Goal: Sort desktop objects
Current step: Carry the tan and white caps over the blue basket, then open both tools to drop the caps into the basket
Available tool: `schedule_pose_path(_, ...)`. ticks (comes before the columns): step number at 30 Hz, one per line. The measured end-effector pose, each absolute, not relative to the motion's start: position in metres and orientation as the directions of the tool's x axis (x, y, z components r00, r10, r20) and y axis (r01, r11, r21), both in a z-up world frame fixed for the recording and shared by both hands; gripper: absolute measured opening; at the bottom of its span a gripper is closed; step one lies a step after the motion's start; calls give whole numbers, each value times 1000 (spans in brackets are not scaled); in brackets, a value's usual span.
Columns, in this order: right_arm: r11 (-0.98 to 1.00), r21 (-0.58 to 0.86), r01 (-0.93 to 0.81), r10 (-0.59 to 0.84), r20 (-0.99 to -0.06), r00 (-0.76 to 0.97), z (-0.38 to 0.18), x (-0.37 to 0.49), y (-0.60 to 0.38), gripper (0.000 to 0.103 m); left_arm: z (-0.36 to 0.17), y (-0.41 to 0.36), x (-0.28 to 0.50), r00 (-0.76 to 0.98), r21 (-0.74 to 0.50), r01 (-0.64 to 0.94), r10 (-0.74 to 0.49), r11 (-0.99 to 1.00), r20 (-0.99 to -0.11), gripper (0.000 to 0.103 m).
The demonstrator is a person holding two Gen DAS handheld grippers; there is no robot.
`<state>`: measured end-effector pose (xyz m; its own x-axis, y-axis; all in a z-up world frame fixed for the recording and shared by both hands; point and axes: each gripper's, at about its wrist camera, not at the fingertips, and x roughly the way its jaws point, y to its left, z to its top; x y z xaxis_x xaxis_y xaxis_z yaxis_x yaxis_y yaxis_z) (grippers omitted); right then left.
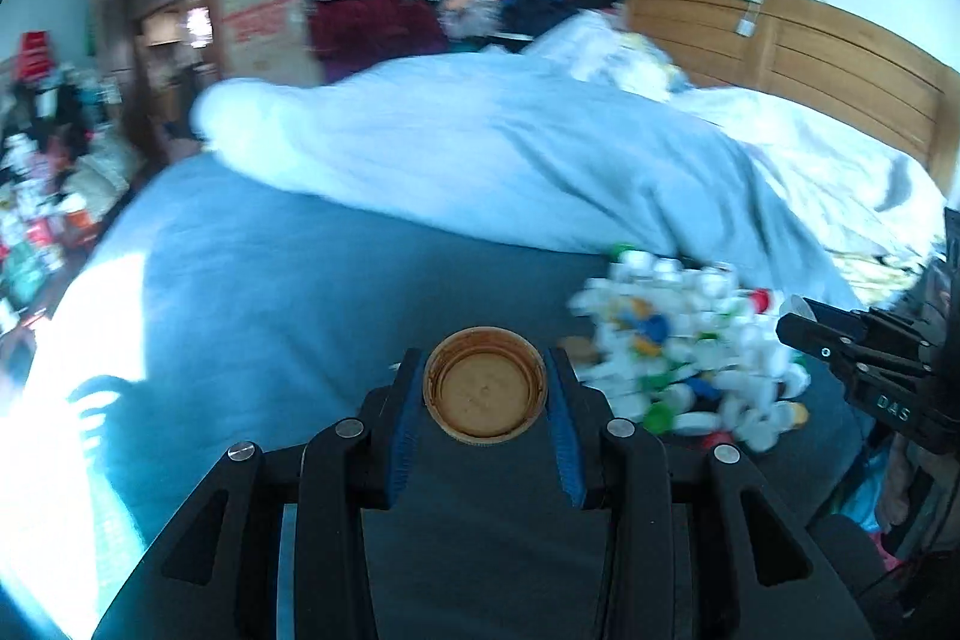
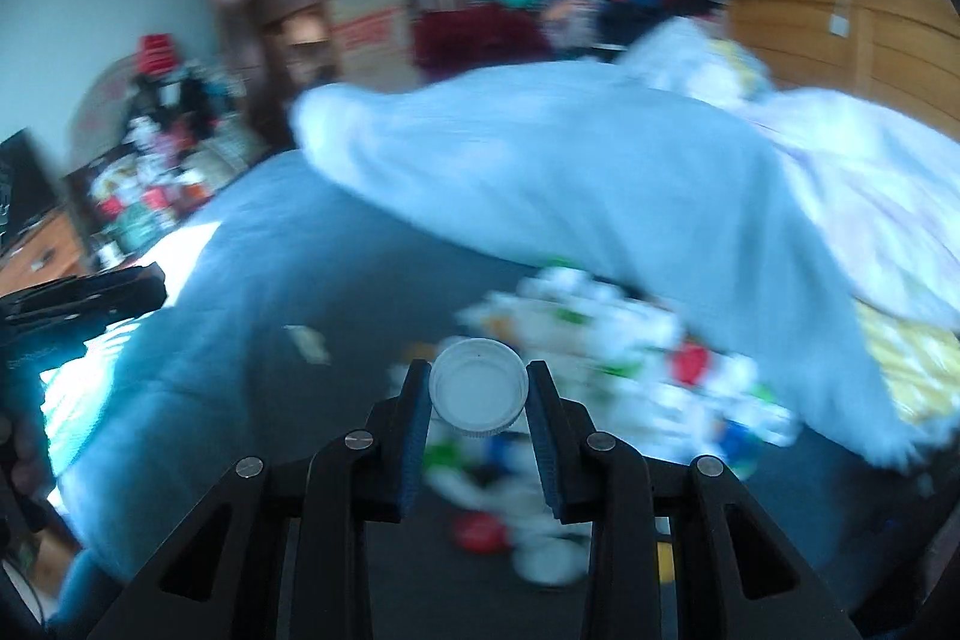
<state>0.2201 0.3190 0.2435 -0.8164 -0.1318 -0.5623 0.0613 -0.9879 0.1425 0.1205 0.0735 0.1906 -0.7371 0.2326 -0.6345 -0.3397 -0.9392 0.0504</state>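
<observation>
Orange-brown plastic sits clamped in my left gripper (image 1: pixel 485 382): the orange cap (image 1: pixel 485 383), hollow side toward the lens, pinched across its rim by both blue pads. My right gripper (image 2: pixel 478 388) holds the white cap (image 2: pixel 478 387) the same way, its open side facing the camera. Both caps are lifted clear of the blue bedsheet (image 1: pixel 270 292).

From the left wrist the heap of mixed caps (image 1: pixel 684 352) lies at about two o'clock; from the right wrist it spreads from twelve round to four, partly beneath my fingers. The white duvet (image 1: pixel 480 160) bulges behind it at twelve.

I judge each cap is mid-carry toward its own group. To do it well I would keep the squeeze even across the rim, since smooth round plastic could pop sideways, move level, and lower each onto bare sheet well apart from the heap before releasing.
</observation>
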Motion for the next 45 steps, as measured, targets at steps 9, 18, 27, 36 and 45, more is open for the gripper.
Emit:
schedule_pose_path(9, -932, 116, 344, -351, -533, -770, 279, 197, 180, 34, 203, -64, 151, -765, 45, -17, -16, -999, -643, 34)
schedule_pose_path(18, -836, 112, 538, -509, -526, -681, 306, 183, 53, 34, 203, -150, 176, -769, 29, 161, -143, -987, -623, 34)
schedule_pose_path(27, -747, 125, 653, -592, -572, -568, 309, 182, -42, 34, 189, -205, 180, -729, 24, 245, -201, -969, -655, 34)
schedule_pose_path(36, -705, 168, 689, -609, -642, -467, 281, 174, -100, 34, 170, -242, 182, -676, 10, 297, -218, -955, -704, 34)
schedule_pose_path(45, -689, 154, 708, -604, -662, -444, 273, 174, -125, 34, 161, -255, 183, -666, 7, 305, -218, -952, -714, 34)
